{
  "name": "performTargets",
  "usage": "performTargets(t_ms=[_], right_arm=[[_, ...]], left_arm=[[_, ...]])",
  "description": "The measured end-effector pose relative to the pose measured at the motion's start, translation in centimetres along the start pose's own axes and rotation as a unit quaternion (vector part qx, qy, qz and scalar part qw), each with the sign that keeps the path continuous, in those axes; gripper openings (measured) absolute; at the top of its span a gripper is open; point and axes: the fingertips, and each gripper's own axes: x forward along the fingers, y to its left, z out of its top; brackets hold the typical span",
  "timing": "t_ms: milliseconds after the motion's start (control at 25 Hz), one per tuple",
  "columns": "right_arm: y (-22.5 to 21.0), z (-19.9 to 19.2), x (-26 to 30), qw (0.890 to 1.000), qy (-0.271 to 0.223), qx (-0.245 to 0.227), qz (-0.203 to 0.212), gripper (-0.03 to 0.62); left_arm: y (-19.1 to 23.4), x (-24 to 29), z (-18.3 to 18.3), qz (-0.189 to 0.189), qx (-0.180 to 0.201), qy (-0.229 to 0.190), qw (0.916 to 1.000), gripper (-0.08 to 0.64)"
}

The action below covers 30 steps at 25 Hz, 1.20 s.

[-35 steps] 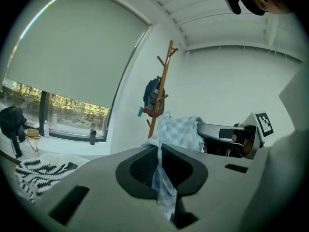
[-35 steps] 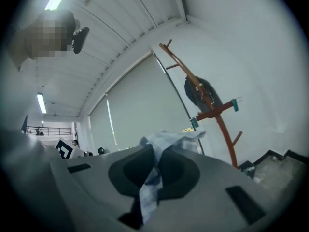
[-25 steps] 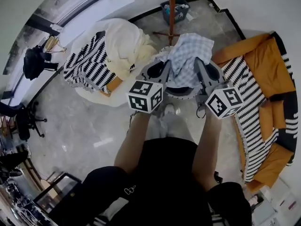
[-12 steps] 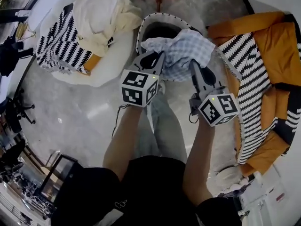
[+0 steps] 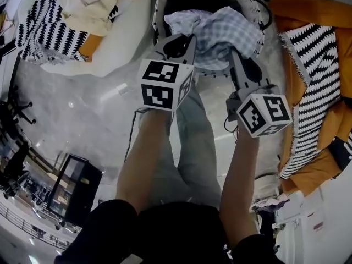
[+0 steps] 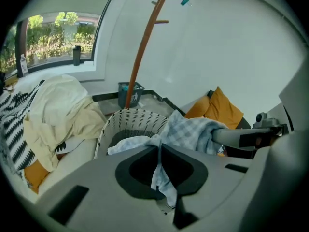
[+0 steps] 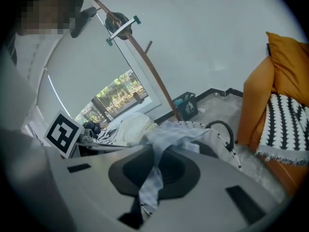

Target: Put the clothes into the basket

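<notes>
Much marble floor [image 5: 93,120] — basket [image 5: 156,18], orange cushions [image 5: 324,15].

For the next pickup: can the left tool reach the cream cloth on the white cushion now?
Probably not: the left tool is shut on the blue checked cloth over the white woven basket, away from the cream cloth.

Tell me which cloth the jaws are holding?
The blue checked cloth: left gripper and right gripper both pinch it over the basket. The cream clothes lie untouched.
</notes>
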Motion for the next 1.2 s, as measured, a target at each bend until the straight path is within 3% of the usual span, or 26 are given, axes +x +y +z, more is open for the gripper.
performTargets(t_ms=[120, 200, 240, 280, 360, 560, 720, 880, 1080, 1200], right_arm=[[-0.9, -2.6, 2.1, 0.999, 0.026, -0.011, -0.026, 0.023], [-2.4, -4.0, 3.1, 0.995, 0.052, -0.032, -0.076, 0.036], [-3.0, -4.5, 3.3, 0.992, 0.064, -0.044, -0.101, 0.144], [-3.3, -4.9, 3.4, 0.989, 0.072, -0.054, -0.116, 0.209], [-3.0, -5.4, 3.4, 0.988, 0.080, -0.058, -0.120, 0.209], [-0.6, -4.9, 4.0, 0.993, 0.063, -0.049, -0.090, 0.198], [3.0, -3.1, 5.6, 0.998, 0.019, -0.040, -0.040, 0.074], [7.3, -2.6, 8.5, 0.998, 0.016, -0.055, 0.003, 0.037], [14.0, -3.6, 11.7, 0.997, 0.020, -0.057, 0.051, 0.028], [17.7, -4.4, 14.7, 0.994, 0.029, -0.065, 0.082, 0.026]], left_arm=[[1.2, 1.1, -1.3, 0.006, -0.002, -0.004, 1.0000, 0.028], [1.5, 1.5, -1.5, 0.002, -0.005, -0.017, 0.9998, 0.028], [1.5, 1.5, -1.6, -0.006, -0.010, -0.025, 0.9996, 0.028], [1.5, 1.4, -1.7, -0.015, -0.017, -0.031, 0.9993, 0.028], [1.5, 0.8, -2.1, -0.026, -0.031, -0.036, 0.9985, 0.029], [3.3, -1.9, -1.9, -0.023, -0.057, -0.067, 0.9959, 0.065], [5.6, -4.8, -1.4, -0.031, -0.085, -0.106, 0.9903, 0.083], [10.5, -8.0, -2.0, 0.015, -0.100, -0.129, 0.9866, 0.083], [16.4, -12.5, -3.6, 0.035, -0.164, -0.161, 0.9726, 0.069], [20.3, -14.3, -4.5, 0.073, -0.173, -0.164, 0.9684, 0.064]])
